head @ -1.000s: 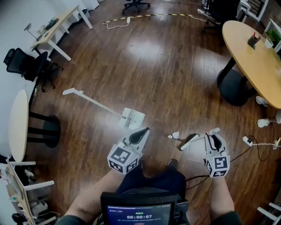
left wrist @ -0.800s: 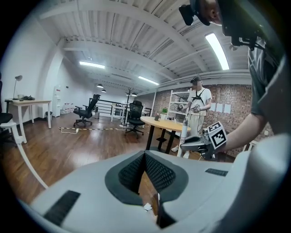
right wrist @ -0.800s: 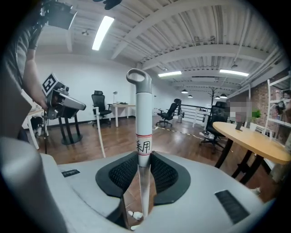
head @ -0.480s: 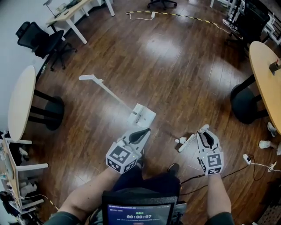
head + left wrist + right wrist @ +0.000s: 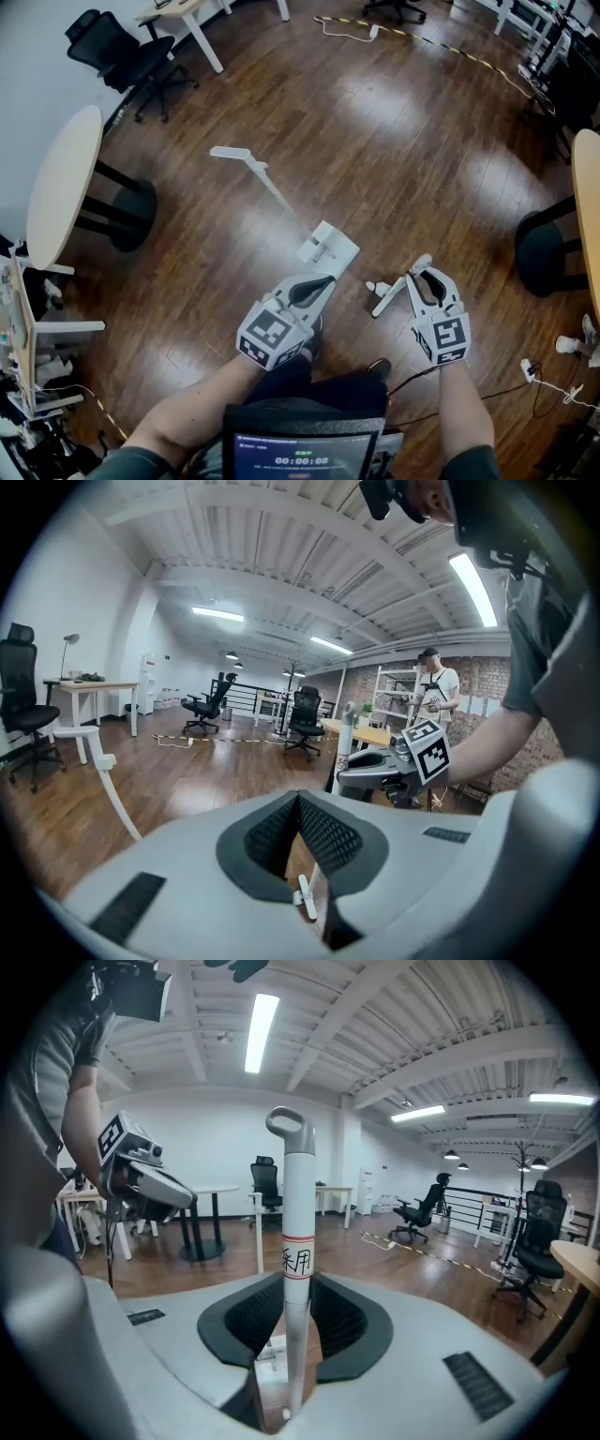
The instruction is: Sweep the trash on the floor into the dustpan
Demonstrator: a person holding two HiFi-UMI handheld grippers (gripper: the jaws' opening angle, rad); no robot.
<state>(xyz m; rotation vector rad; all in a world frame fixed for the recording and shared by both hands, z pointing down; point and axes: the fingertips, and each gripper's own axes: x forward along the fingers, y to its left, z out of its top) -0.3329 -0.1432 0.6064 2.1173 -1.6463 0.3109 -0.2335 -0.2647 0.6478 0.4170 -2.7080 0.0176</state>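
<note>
A white long-handled dustpan (image 5: 329,246) stands on the wood floor, and its handle (image 5: 255,171) rises to the upper left. My left gripper (image 5: 314,284) is just below the pan, shut with nothing between its pads. My right gripper (image 5: 425,273) is shut on a white broom handle (image 5: 395,291). In the right gripper view that broom handle (image 5: 296,1269) stands upright between the jaws, with a loop at its top. A small white piece of trash (image 5: 372,286) lies on the floor between the two grippers. The left gripper view shows the dustpan handle (image 5: 105,772) at left and my right gripper (image 5: 389,766) at right.
A round table (image 5: 58,192) on a black base stands at left, with a black office chair (image 5: 117,45) behind it. Another table's black base (image 5: 544,251) is at right. Cables (image 5: 548,380) trail at lower right, and a striped cable cover (image 5: 427,37) crosses the far floor.
The head view has swung and moved forward, so the dustpan now sits closer to my left gripper. Both grippers keep their states, the right one still holding the broom handle.
</note>
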